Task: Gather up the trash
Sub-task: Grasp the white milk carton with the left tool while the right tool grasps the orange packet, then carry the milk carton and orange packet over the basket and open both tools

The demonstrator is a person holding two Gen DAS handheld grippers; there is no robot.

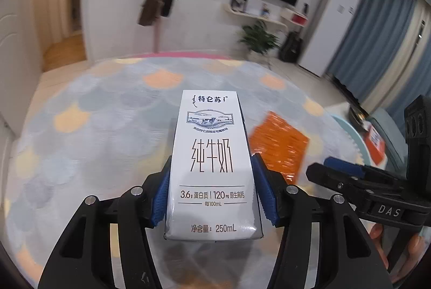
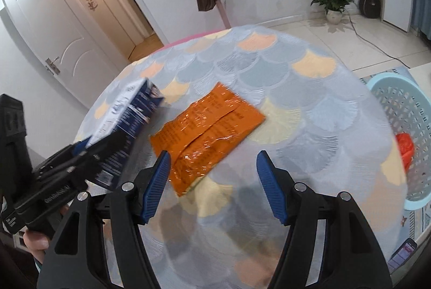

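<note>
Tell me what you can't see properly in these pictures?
- Milk carton: its bottom end, hidden in the left wrist view behind the left gripper.
- Orange wrapper: its print, blurred in both views.
- Blue basket: its contents, partly cut off by the right wrist view's edge.
</note>
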